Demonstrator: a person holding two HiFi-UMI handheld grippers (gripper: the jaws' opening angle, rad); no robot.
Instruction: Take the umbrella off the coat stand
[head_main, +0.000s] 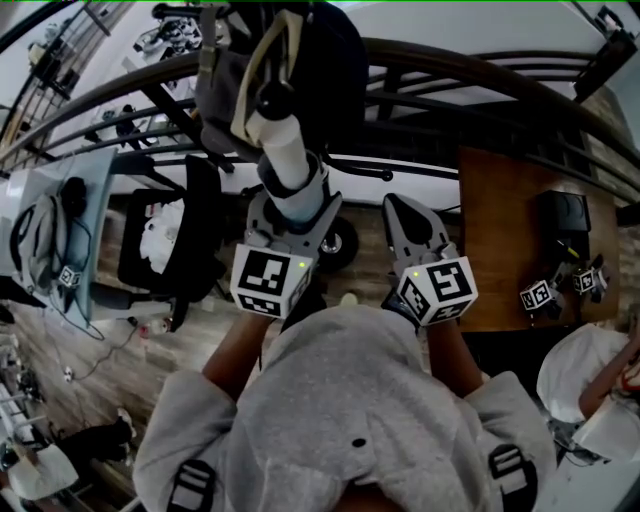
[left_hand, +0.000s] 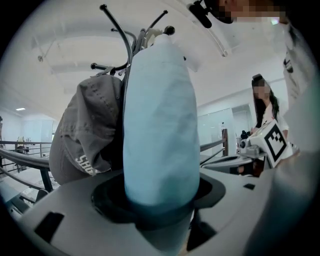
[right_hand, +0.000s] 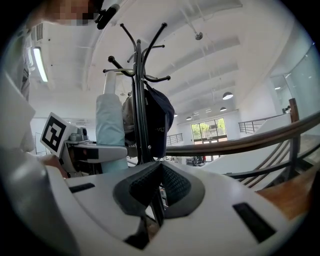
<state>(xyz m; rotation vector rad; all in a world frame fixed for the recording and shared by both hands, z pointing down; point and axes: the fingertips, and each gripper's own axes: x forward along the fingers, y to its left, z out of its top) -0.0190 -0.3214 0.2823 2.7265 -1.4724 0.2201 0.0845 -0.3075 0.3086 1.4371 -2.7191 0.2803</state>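
Black coat stand (right_hand: 138, 90), grey cap (left_hand: 82, 131), dark cap (right_hand: 160, 118)

The folded pale-blue umbrella (left_hand: 159, 125) stands upright, clamped in the left tool (left_hand: 160, 210), beside the black coat stand (right_hand: 139, 85).

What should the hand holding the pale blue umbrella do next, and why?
Probably lift it a little, then draw it away from the coat stand. The left gripper is clamped on the upright umbrella, whose top sits close among the hooks, beside a grey cap.
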